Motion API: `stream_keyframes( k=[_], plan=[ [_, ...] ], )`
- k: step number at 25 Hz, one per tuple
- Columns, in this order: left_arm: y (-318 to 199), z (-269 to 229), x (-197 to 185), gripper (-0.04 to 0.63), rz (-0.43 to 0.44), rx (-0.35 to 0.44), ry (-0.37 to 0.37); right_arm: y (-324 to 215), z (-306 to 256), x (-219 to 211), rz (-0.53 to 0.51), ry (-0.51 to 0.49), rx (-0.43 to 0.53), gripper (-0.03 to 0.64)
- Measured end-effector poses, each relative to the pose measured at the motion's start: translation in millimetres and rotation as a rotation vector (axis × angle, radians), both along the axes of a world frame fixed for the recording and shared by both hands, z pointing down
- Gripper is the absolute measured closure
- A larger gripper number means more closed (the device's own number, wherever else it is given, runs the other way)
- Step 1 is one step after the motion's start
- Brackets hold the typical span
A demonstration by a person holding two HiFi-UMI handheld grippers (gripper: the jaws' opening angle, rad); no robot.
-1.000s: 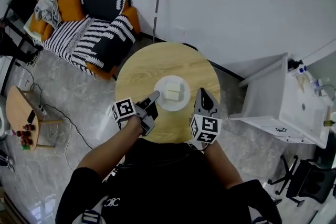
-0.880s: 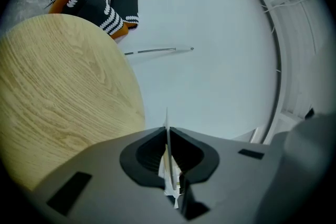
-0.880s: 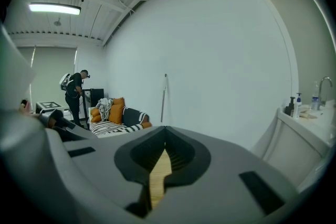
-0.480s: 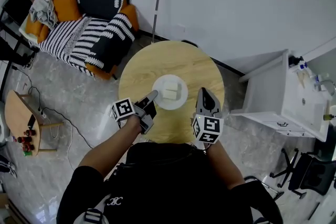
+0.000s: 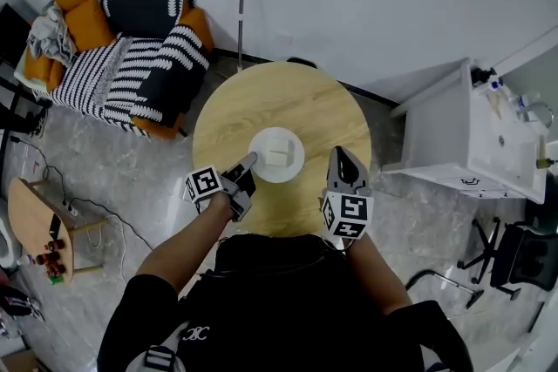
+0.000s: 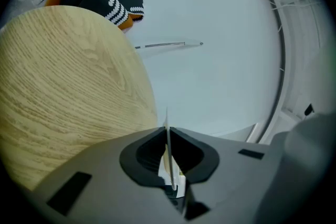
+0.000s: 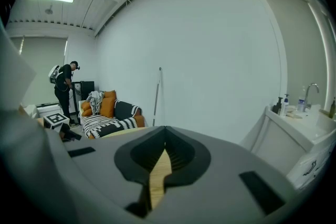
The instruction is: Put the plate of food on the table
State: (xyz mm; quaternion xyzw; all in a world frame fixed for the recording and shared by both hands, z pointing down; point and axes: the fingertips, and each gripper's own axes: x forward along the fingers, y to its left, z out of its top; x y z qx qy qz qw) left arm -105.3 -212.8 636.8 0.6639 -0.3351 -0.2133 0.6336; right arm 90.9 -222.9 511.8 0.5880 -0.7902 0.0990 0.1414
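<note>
A round white plate [image 5: 294, 167] carrying pale, blocky pieces of food [image 5: 276, 152] sits near the middle of a round, light-wood table [image 5: 288, 100], seen from steeply above. Whether the plate's base already touches the surface or hangs just over it cannot be told.

The left gripper [image 5: 252, 158] reaches in from the near-left, its jaws clenched on the plate's near-left rim. Its own view shows the thin white edge pinched between the dark pads. The right gripper [image 5: 341, 156] rests near the surface's near-right edge, apart from the plate, with its jaws pressed together on nothing; only wood grain shows past them.

Compared with a second ago, very little has changed. The plate has drifted only slightly leftward, the pinch on its rim is the same, and the right gripper has kept its place. That suggests the carrying is over and the plate is at, or almost at, its resting spot. What likely remains is letting go of the rim and drawing the left gripper back.

A black-and-white striped sofa with orange cushions [image 5: 131, 48] stands beyond the table on the left.
</note>
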Motion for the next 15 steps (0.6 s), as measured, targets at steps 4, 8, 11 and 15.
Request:
stream_keyframes(
  k=[4,8,11,15],
  plan=[
    [-3.1,13.0,-0.9,0.574,0.025,0.0,0.004,6.1,2.7,1.9,0.016,0.011,-0.01,0.609],
    [-7.0,16.7,6.0,0.575,0.058,0.018,0.045,10.2,3.9,7.7,0.03,0.024,-0.018,0.609],
    [-6.1,23.2,11.1,0.575,0.096,0.019,0.033,10.8,3.1,14.7,0.044,0.039,-0.017,0.609],
    [-7.2,29.1,13.5,0.575,0.119,0.018,0.015,11.2,2.7,17.7,0.048,0.046,-0.019,0.609]
  ],
)
